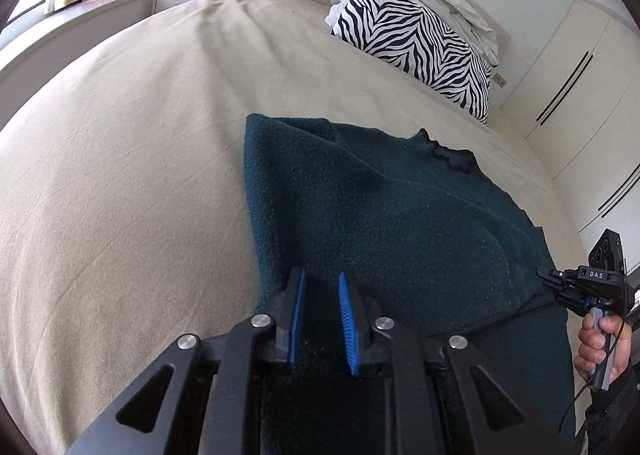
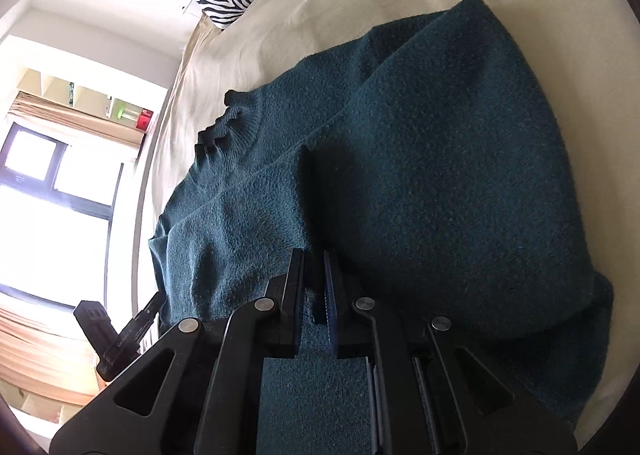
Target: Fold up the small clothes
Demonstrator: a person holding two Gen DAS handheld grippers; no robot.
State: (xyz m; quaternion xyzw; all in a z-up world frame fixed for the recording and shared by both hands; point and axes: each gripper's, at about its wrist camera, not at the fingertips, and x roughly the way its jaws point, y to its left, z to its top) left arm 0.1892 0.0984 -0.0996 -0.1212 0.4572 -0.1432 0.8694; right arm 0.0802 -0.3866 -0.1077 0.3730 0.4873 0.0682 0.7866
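The sweater (image 1: 380,215) is being laid out flat on the bed (image 1: 120,175), dark green on the beige cover. Its collar (image 1: 444,153) is being pointed toward the pillow (image 1: 420,51) at the head of the bed, so its long way is running from the tools up to the collar. One side is already being lapped over the middle, and a thick fold (image 2: 460,175) is being seen in the right wrist view.

The left tool (image 1: 322,295) is being held right over the near edge of the sweater, on its left side. Its blue pads (image 1: 298,315) are being kept a little apart, with cloth under the gap, and whether the cloth is being pinched cannot be told.

The right tool (image 2: 314,283) is being held at the near edge on the other side. Its jaws are being kept almost together, and a bit of green cloth is being seen between them, so the edge is probably being gripped there. In the left wrist view this tool is being seen touching the right edge of the sweater, held by a hand (image 1: 600,343).

Both tools are being kept at the near end, with the sweater lying ahead of them. The next fold is probably going to be made away from the person, toward the collar. The left tool is nearer the unfolded left edge.
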